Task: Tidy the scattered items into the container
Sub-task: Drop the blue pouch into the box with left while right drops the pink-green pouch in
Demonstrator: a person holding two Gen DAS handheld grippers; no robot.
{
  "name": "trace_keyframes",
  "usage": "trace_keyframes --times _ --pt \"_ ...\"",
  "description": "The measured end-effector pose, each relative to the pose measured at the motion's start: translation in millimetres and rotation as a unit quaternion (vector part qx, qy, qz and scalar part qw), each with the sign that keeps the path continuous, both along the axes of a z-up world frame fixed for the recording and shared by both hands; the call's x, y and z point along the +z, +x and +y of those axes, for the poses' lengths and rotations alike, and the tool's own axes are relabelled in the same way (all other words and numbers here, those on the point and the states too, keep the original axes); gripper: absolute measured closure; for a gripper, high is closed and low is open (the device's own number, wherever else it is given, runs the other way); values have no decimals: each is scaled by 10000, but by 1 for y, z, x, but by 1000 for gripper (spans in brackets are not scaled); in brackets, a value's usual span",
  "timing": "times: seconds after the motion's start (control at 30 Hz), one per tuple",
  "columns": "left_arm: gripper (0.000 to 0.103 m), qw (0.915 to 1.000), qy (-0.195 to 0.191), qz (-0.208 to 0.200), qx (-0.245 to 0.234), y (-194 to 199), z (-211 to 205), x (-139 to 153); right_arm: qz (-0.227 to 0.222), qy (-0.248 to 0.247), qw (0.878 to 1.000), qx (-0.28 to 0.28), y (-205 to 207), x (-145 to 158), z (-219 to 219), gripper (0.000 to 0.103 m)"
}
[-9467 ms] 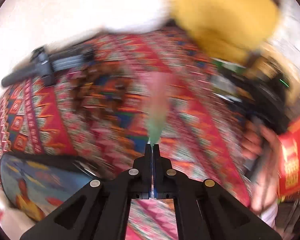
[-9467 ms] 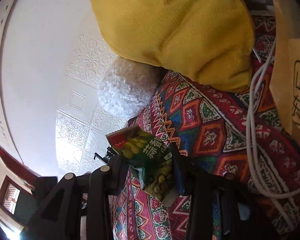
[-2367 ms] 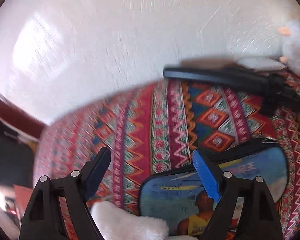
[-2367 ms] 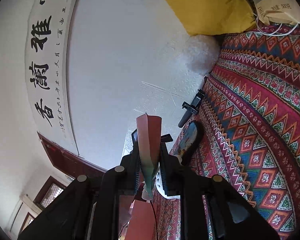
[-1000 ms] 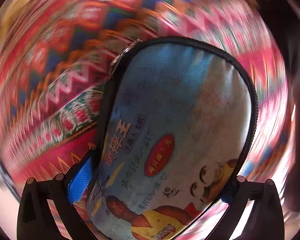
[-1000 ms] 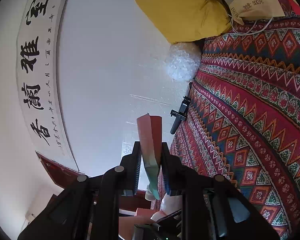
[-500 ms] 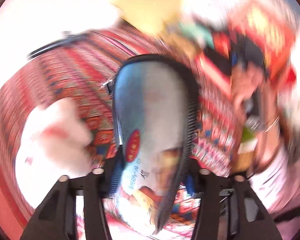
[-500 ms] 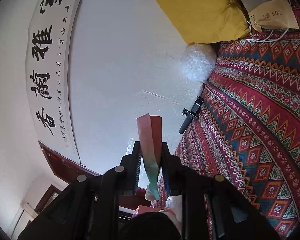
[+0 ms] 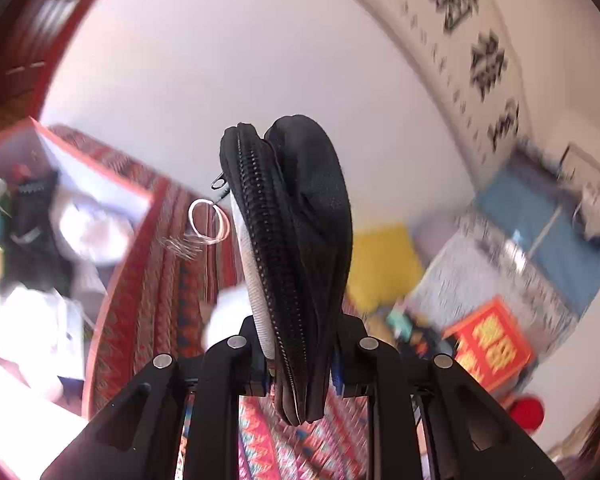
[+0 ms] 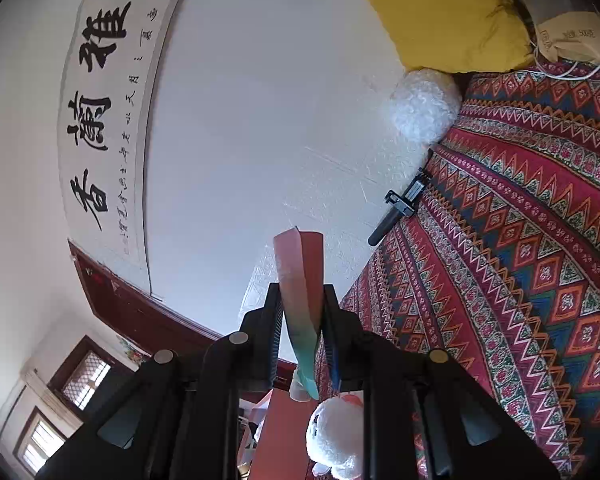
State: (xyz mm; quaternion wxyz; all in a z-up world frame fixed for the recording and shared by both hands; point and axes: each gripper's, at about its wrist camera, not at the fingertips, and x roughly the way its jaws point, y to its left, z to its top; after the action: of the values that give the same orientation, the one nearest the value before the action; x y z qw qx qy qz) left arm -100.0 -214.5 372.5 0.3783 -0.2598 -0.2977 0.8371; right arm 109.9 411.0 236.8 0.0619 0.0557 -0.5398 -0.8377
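Black zip pouch (image 9: 296, 248) stands edge-on in the left gripper (image 9: 300, 364), jaws pinching its lower end, most of its length unsupported above them; ring pull (image 9: 208, 224) dangles off the zipper. Pouch is lifted clear of the patterned bedspread (image 9: 168, 280). Risk, as judged: grip sits low on a floppy, top-heavy item, so a fast swing could fold it over or slide it out before it reaches the container. Left gripper points up and outward toward the wall, view heavily blurred. Left of it, a red-edged box (image 9: 100, 184) with jumbled items inside, probably the container. Right gripper (image 10: 304, 320) likewise raised, tilted toward the wall, jaws pressed on a thin red-to-green packet (image 10: 300, 280); a slim packet could slip out. White plush toy (image 10: 336, 436) just below those jaws. Farther off on the bed: black handle-like tool (image 10: 400, 208), white fluffy ball (image 10: 424, 108), yellow cushion (image 10: 444, 12).
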Motion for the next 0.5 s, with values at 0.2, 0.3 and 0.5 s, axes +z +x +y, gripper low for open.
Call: trace_keyframes --times 0.2,0.3,0.5 --pt "76 9887 294 658 1311 -27 -97 29 102 235 9991 337 -20 18 -47 84" --pt "18 9397 -1117 -930 3095 -58 -136 -28 141 351 9972 644 -34 25 -75 84" --pt "18 8506 -398 -2454 4634 -19 -218 -118 155 1005 9857 1342 -59 47 -145 84"
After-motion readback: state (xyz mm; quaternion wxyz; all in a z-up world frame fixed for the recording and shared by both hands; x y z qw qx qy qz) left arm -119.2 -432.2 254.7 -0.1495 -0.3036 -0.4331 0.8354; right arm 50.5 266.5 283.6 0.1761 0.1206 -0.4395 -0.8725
